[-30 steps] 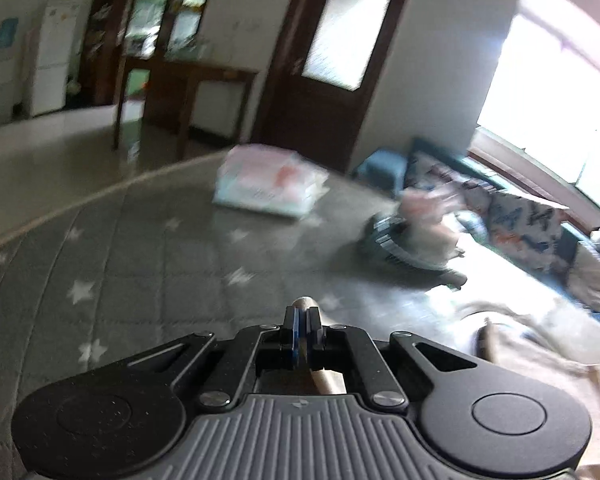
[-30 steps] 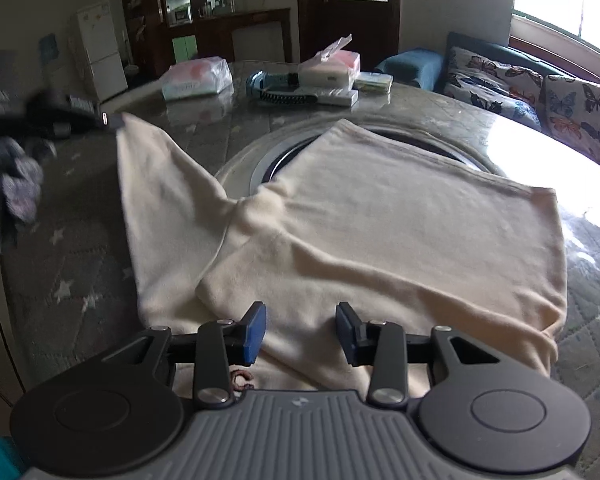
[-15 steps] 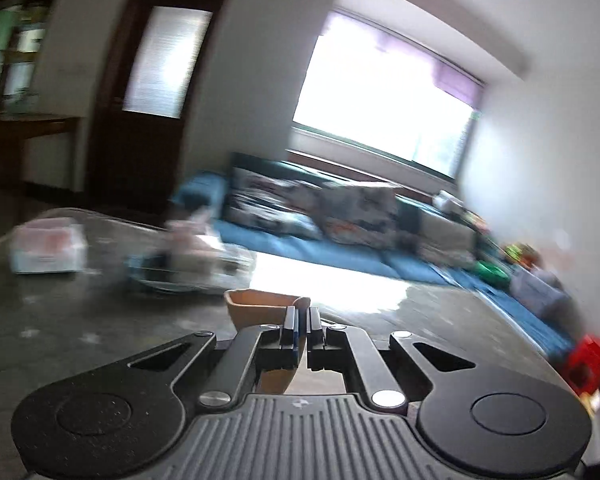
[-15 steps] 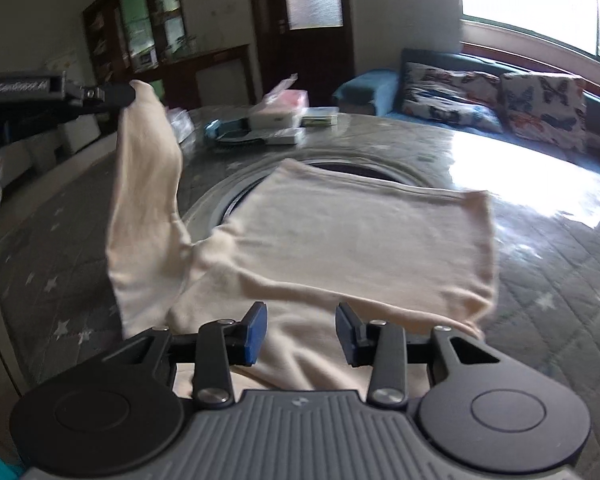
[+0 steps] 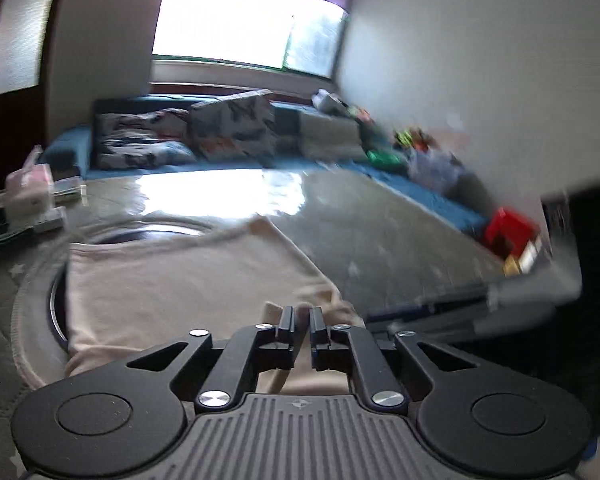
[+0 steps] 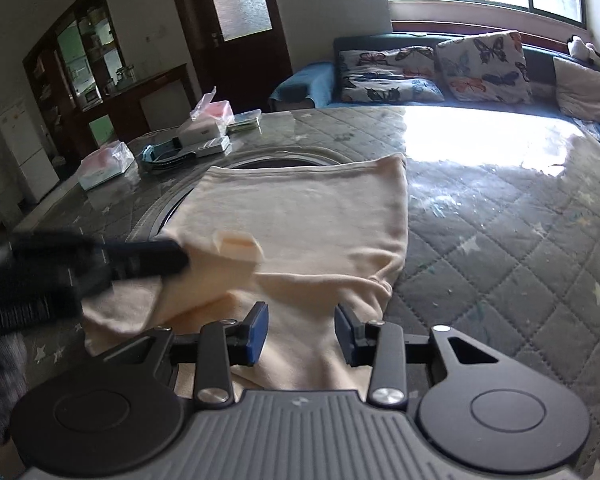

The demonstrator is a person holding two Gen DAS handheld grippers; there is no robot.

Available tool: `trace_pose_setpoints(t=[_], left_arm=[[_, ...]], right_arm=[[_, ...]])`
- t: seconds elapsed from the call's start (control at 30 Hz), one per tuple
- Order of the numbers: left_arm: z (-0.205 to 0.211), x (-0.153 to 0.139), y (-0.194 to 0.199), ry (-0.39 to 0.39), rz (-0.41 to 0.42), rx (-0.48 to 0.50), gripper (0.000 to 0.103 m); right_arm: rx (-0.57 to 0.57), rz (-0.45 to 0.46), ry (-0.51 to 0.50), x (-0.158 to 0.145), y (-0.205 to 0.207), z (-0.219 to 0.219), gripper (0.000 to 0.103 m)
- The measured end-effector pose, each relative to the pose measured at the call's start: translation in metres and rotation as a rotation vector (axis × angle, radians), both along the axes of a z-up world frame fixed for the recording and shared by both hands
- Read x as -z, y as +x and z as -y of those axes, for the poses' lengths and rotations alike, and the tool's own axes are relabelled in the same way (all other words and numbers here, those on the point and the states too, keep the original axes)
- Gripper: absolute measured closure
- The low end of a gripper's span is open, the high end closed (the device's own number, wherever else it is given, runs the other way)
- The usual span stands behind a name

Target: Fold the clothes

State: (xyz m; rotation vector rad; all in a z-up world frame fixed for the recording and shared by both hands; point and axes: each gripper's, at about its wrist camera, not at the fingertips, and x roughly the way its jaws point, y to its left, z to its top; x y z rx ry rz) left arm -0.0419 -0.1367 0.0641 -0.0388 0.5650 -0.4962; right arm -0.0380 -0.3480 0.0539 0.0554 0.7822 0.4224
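The cream garment (image 6: 300,216) lay spread on the quilted, star-printed worktop (image 6: 500,248), its far hem reaching over a round metal ring (image 6: 284,158) set in the surface. One sleeve (image 6: 220,276) was doubled inward across the body, with its cuff (image 6: 238,246) turned up on top of the cloth. My left gripper (image 5: 302,322) was drawn nearly together on that sleeve, a strip of cream fabric showing between its two fingers; in the right wrist view it appeared as a blurred dark shape at the fold. My right gripper (image 6: 302,334) stood wide, fingers well apart, low above the near edge of the garment and holding nothing. I judged the step in hand to be the sleeve fold, with the left gripper laying the sleeve onto the body. The next move, as I judged it, called for the sleeve to be set flat and let go without dragging the body cloth out of square; the right side of the garment (image 6: 384,280) was bunched and would need smoothing. Beyond the garment, packets and boxes (image 6: 204,128) sat at the far side of the worktop, and a sofa with butterfly cushions (image 6: 480,68) stood under the window.
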Motion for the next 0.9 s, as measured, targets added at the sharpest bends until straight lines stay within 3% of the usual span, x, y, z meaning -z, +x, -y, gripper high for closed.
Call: trace_pose_setpoints(t=[0.03,0.17,0.27,0.5,0.77,0.9], left_arm=[[-0.001,0.001,-0.002,0.011,0.007,0.005,0.094],[-0.019,0.0,-0.011,0.055,0.033,-0.016,0.072],[-0.046,-0.005,-0.016,0.095,0.045,-0.06,0.062],[-0.092,0.016,-0.041,0.199,0.004,-0.138,0.055],[-0.105,0.037,-0.058,0.27,-0.022,-0.177,0.055],[-0.102,0.04,-0.059,0.289,-0.012,-0.159,0.055]], right_arm=[[-0.001,-0.003,0.005,0.0,0.0,0.0,0.066],[-0.019,-0.017,0.027,-0.001,-0.001,-0.004,0.066],[-0.048,-0.045,0.038,0.004,-0.001,-0.013,0.066],[-0.067,-0.09,0.012,0.024,0.003,-0.031,0.073],[-0.065,-0.02,-0.034,0.007,0.0,-0.038,0.097],[-0.064,0.016,-0.058,-0.001,-0.001,-0.041,0.098]])
